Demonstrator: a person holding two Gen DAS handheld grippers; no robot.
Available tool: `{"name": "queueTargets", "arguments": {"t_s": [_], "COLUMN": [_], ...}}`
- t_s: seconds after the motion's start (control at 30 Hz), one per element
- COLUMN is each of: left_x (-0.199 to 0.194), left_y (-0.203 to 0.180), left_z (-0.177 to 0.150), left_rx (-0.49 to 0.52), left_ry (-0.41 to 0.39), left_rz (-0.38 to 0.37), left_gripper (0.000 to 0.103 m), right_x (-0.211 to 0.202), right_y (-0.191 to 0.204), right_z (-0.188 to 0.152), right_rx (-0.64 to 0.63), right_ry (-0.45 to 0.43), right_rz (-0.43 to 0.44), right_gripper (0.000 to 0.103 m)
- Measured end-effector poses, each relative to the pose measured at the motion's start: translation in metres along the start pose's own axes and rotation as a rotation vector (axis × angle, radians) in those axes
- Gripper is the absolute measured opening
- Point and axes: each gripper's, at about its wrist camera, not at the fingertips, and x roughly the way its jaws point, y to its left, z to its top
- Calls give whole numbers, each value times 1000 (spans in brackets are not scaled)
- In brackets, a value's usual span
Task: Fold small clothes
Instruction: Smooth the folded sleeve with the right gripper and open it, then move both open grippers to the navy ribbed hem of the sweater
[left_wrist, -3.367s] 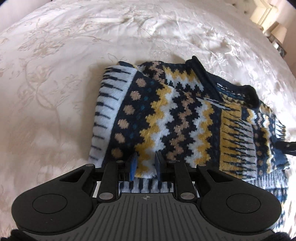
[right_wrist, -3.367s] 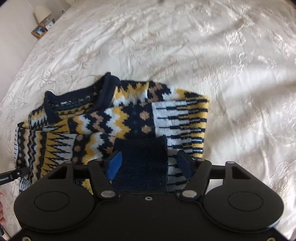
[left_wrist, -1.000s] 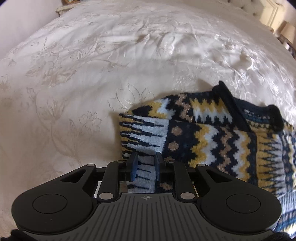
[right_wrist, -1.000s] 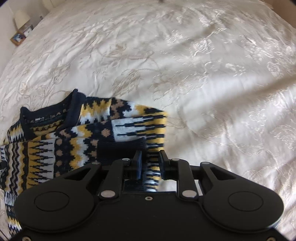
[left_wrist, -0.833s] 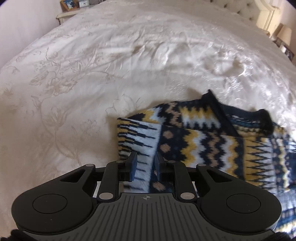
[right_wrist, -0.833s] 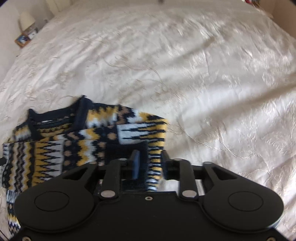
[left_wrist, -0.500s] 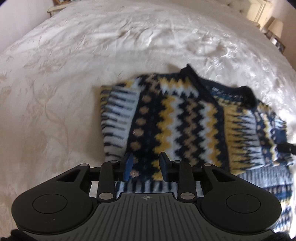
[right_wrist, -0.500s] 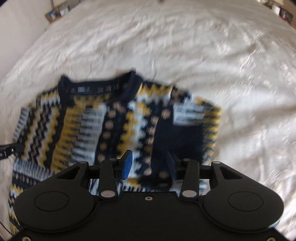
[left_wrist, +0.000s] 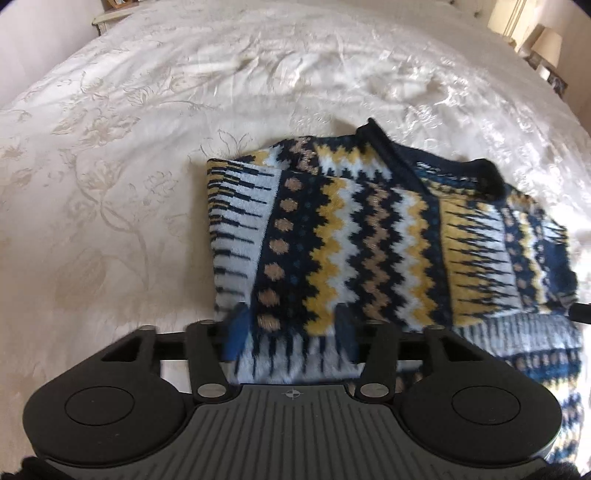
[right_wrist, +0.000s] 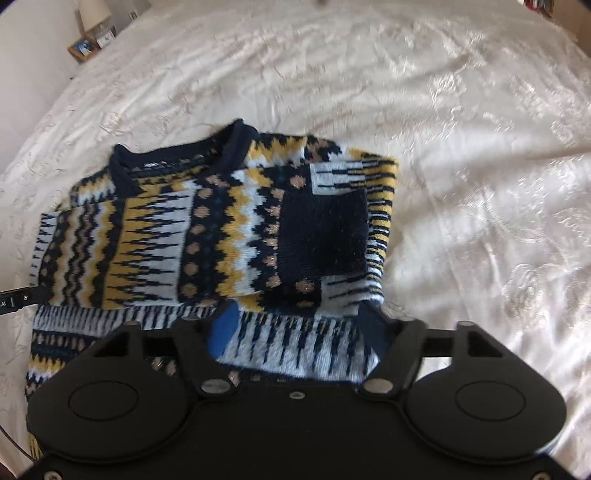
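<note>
A small knitted sweater (left_wrist: 369, 236) (right_wrist: 207, 236) in navy, yellow, white and tan zigzags lies on the bed, its sides folded in over the body, navy collar at the far end. A navy cuff (right_wrist: 325, 229) rests on top of the right side. My left gripper (left_wrist: 290, 332) hovers over the near left part of the sweater, jaws opening, fabric lying loose between the blue pads. My right gripper (right_wrist: 297, 328) stands over the near right part, jaws opening wider, pads clear of the knit. Each gripper's tip shows at the other view's edge.
A cream embroidered bedspread (left_wrist: 129, 184) (right_wrist: 480, 147) surrounds the sweater on all sides. A bedside table with a lamp and picture frames (right_wrist: 88, 40) stands beyond the bed's far corner. Another lamp (left_wrist: 546, 40) stands at the far right.
Both grippers were nearly shut on the sweater's side edges a second ago. Their jaws have since spread and let the fabric go, and both views have shifted over the folded sweater.
</note>
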Motion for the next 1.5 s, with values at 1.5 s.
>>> {"name": "queueTargets", "arguments": {"t_s": [1.5], "left_x": [-134], "left_y": [-9], "left_z": [-268], "left_rx": [140], "left_ry": [-8], "left_rz": [-77], "left_gripper": [77], "right_x": [-98], "right_y": [23], "right_z": [-272], "right_rx": [25], "right_ry": [58], "right_rz": [40], "right_gripper": [103]}}
